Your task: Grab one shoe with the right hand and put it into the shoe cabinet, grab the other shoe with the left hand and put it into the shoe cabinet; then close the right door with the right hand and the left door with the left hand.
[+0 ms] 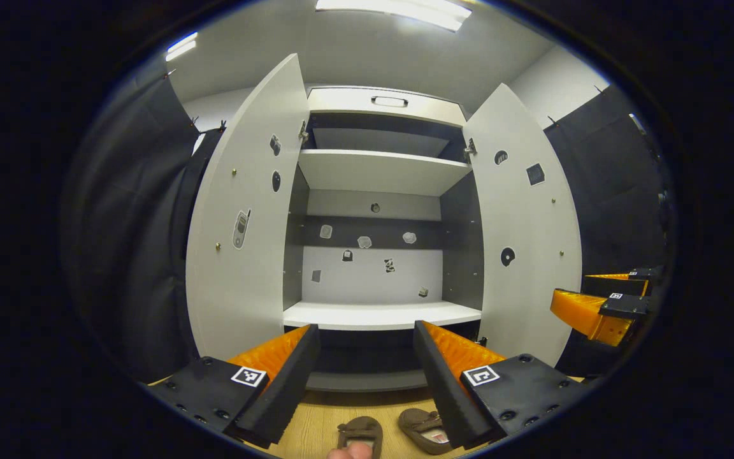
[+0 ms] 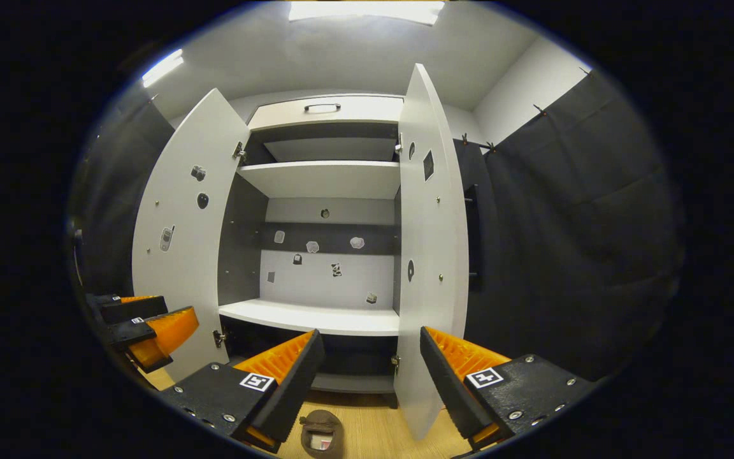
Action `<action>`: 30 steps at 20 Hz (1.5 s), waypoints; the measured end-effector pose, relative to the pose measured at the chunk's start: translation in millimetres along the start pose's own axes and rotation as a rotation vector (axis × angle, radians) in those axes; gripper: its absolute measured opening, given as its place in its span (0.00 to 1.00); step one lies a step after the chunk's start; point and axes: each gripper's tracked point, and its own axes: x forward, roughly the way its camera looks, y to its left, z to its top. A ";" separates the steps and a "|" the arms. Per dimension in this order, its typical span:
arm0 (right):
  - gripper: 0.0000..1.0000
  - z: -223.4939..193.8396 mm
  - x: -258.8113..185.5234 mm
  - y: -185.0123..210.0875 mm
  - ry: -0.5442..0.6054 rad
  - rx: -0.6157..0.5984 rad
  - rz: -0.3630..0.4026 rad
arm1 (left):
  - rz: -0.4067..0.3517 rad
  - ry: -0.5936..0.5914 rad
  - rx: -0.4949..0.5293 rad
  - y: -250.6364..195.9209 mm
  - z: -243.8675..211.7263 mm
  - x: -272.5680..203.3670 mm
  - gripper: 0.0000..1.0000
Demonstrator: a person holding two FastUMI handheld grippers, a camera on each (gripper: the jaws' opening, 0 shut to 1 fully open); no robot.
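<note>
Both shoes (image 1: 399, 432) lie on the floor (image 1: 316, 424) just below the wide-spread, empty fingers, toes toward the cabinet (image 1: 380, 312), one shoe (image 2: 321, 433) beneath the right gripper (image 2: 367, 376).

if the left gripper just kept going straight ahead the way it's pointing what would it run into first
Probably the shoe cabinet. The left gripper is open and aimed between the two open doors, at about the white lower shelf, so its front edge looks like first contact. The shoes lie below that line on the floor. Depth is uncertain.

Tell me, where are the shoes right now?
Both shoes lie side by side on the wooden floor in front of the open cabinet, low in the left gripper view between the left tongs.
</note>
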 end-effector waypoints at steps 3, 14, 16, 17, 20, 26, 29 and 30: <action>0.94 -1.4 1.8 0.3 0.004 -0.002 -0.002 | 0.001 0.000 0.007 0.3 1.1 2.4 0.96; 0.94 -2.0 9.7 4.3 0.004 0.006 0.012 | 0.002 0.009 0.016 -0.6 0.7 4.1 0.96; 0.94 -4.3 11.9 9.7 0.001 0.003 0.028 | 0.005 0.014 0.016 -0.3 0.0 3.5 0.96; 0.94 -9.2 13.8 13.0 0.009 -0.002 0.039 | 0.010 0.014 0.021 1.5 -0.3 3.2 0.96; 0.94 -30.6 25.6 28.3 0.042 -0.011 0.085 | 0.030 0.011 0.027 7.2 1.2 1.4 0.96; 0.94 -126.7 52.9 56.3 0.215 -0.036 0.168 | 0.072 0.023 0.032 20.8 -1.1 -4.2 0.99; 0.94 -207.8 55.5 66.1 0.372 -0.048 0.194 | 0.090 0.029 0.032 28.3 -3.9 -4.1 0.96; 0.93 -230.0 55.8 65.5 0.404 -0.066 0.190 | 0.092 0.033 0.025 28.7 -5.7 -4.7 0.96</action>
